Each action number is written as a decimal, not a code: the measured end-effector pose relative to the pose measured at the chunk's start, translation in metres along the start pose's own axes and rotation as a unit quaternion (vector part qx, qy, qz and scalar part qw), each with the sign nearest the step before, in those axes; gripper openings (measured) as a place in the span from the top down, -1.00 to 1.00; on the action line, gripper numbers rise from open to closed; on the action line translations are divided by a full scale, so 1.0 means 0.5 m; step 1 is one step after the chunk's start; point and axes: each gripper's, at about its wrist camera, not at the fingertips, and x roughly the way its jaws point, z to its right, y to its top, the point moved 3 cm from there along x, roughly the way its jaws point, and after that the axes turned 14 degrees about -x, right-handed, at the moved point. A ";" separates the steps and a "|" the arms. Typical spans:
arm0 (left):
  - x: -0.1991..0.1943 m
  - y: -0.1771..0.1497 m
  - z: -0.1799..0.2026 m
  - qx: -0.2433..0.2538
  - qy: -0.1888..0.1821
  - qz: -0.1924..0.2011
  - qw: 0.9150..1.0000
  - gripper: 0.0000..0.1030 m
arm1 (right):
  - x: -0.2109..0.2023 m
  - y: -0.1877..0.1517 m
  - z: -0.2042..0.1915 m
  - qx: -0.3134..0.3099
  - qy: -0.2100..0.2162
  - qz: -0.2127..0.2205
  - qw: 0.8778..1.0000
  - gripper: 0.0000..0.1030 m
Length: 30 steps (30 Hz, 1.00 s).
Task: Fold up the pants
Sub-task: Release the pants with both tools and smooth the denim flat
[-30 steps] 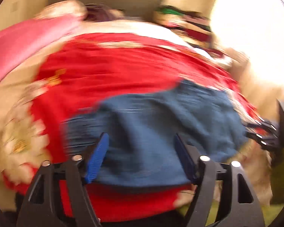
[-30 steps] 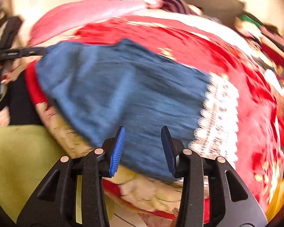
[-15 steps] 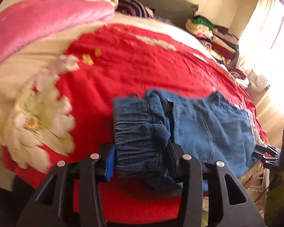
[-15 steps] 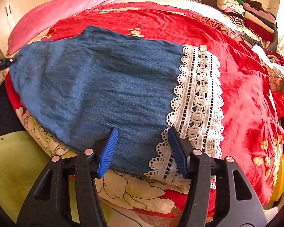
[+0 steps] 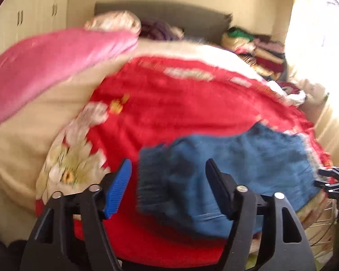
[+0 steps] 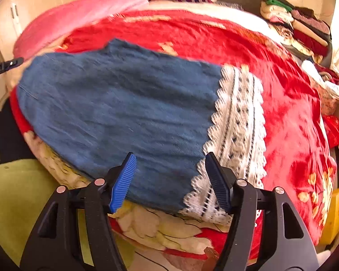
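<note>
The blue pants (image 6: pixel 124 103) are lying flat on the red bed cover (image 6: pixel 282 113), both the left gripper (image 5: pixel 168 188) and right gripper (image 6: pixel 169 179) are spreading wide, gripping nothing, so each ought to be pinching its edge squarely before lifting.

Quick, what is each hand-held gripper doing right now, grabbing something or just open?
Left hand-held gripper: open, holding nothing, over the waist end of the pants.
Right hand-held gripper: open, holding nothing, by the lace hem.
</note>
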 end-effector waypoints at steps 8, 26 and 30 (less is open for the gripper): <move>0.060 -0.064 0.166 0.079 -0.104 -0.083 0.988 -0.54 | 0.012 0.024 -0.040 -0.014 0.036 0.012 0.999 -0.10; 0.165 -0.122 0.209 0.123 -0.092 -0.151 0.976 -0.54 | 0.035 0.010 -0.049 -0.008 0.008 -0.006 1.000 -0.19; 0.161 -0.067 0.257 0.143 -0.101 -0.126 0.976 -0.54 | 0.038 0.040 -0.039 -0.001 0.005 0.013 1.000 -0.19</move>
